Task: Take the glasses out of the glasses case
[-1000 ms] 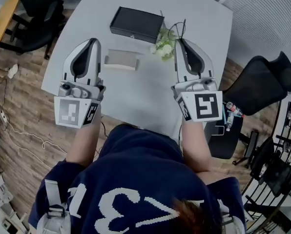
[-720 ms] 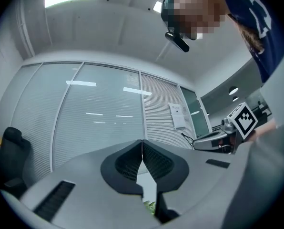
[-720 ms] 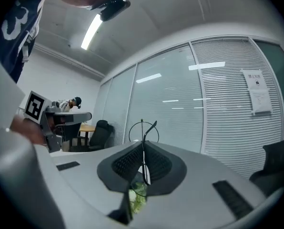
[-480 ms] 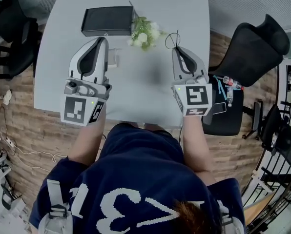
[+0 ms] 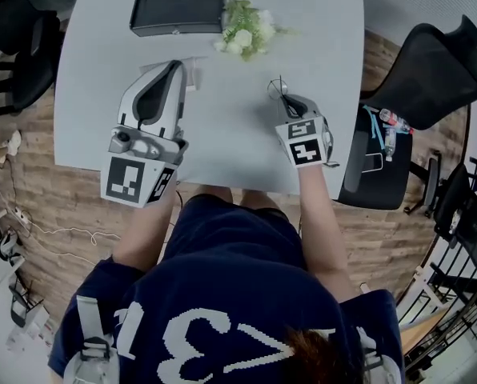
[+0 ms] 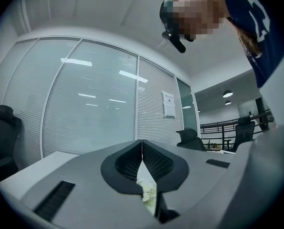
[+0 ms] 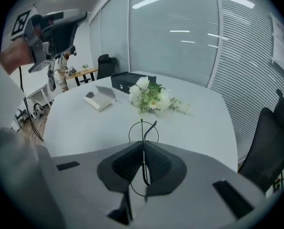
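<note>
Thin black wire glasses (image 5: 279, 86) stick out of my right gripper (image 5: 283, 97), which is shut on them low over the white table (image 5: 318, 22). In the right gripper view the glasses (image 7: 142, 128) are pinched edge-on between the jaws of the right gripper (image 7: 143, 144). The grey glasses case (image 7: 100, 98) lies open on the table to the left. In the head view the case (image 5: 193, 72) is mostly hidden under my left gripper (image 5: 177, 64). The left gripper (image 6: 142, 142) is shut and holds nothing. It hangs raised above the table, and shows again in the right gripper view (image 7: 61, 30).
A black box (image 5: 177, 8) lies at the table's far side, with a bunch of white flowers (image 5: 245, 29) beside it. Black office chairs stand to the right (image 5: 430, 66) and to the left (image 5: 14, 34). The table's near edge runs just in front of the person.
The right gripper has dropped toward the table with the glasses still in it and looks smaller in the head view. The left gripper has stayed raised over the case.
</note>
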`<state>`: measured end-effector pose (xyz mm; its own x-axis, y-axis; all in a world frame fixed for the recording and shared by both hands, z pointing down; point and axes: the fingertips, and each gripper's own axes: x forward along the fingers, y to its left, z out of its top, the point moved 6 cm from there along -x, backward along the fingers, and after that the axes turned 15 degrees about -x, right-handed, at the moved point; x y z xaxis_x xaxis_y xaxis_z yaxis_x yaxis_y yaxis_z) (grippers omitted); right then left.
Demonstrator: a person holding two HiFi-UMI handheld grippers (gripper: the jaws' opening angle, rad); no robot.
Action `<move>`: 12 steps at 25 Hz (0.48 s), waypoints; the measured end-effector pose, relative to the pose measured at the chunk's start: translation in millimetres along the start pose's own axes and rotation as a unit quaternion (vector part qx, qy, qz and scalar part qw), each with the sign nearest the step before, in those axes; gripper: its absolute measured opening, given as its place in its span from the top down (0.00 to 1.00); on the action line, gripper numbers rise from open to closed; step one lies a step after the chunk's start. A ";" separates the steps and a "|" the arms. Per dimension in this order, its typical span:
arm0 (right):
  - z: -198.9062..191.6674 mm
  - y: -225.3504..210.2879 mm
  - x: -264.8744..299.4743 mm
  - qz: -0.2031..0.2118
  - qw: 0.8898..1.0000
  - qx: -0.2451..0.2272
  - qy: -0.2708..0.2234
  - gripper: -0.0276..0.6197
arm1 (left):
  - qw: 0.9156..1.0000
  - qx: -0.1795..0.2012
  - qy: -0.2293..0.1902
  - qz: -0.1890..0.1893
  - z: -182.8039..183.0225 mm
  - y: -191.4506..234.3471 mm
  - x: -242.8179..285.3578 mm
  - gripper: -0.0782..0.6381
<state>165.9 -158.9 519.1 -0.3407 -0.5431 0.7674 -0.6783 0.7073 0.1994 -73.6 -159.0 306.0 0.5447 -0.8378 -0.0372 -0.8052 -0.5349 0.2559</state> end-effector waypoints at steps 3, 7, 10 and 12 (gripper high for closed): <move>-13.2 8.3 14.9 0.009 0.999 -0.017 0.036 0.91 | 1.000 -0.001 0.006 0.006 -4.8 5.1 -1.0 0.87; -22.1 15.2 23.8 0.011 0.997 -0.043 0.060 0.91 | 1.000 -0.002 0.013 0.007 -7.6 8.6 -1.0 0.87; -23.8 16.4 23.7 0.020 0.997 -0.044 0.063 0.87 | 1.000 -0.001 0.013 0.005 -6.7 6.8 -0.7 0.87; -20.5 13.7 20.3 0.024 0.998 -0.036 0.053 0.79 | 1.000 0.000 0.011 0.005 -4.7 5.2 0.2 0.87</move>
<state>163.1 -150.9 549.9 -0.2990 -0.4591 0.8366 -0.6133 0.7641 0.2001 -76.5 -161.4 311.9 0.5414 -0.8407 -0.0134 -0.8106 -0.5262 0.2569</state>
